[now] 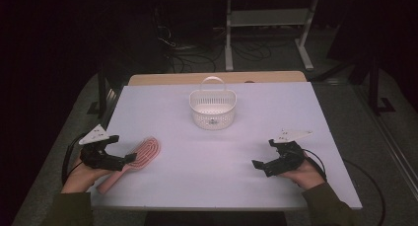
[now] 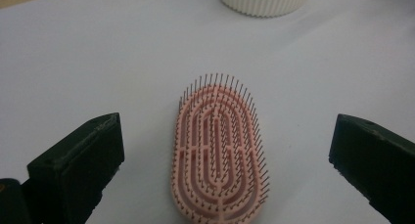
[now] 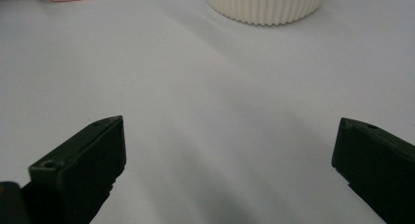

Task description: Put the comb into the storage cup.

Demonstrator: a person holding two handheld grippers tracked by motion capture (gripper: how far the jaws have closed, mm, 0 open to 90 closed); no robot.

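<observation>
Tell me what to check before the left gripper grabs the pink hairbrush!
1. Left gripper open wide enough: ok, jaws stand far apart.
2. Hairbrush between the jaws: ok, centred, bristles up.
3. Jaws touching the brush: not yet, gaps on both sides.
4. Basket upright and open: ok, handle up.
5. Right gripper out of the way: ok, open over bare table.
6. Basket empty: cannot tell, something small shows at its bottom.

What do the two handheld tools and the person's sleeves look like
Both the left tool and right tool are black, with blocky two-part jaws, a pale grey three-cornered plate on top and a black trailing cable. The sleeves are dark olive green.
</observation>
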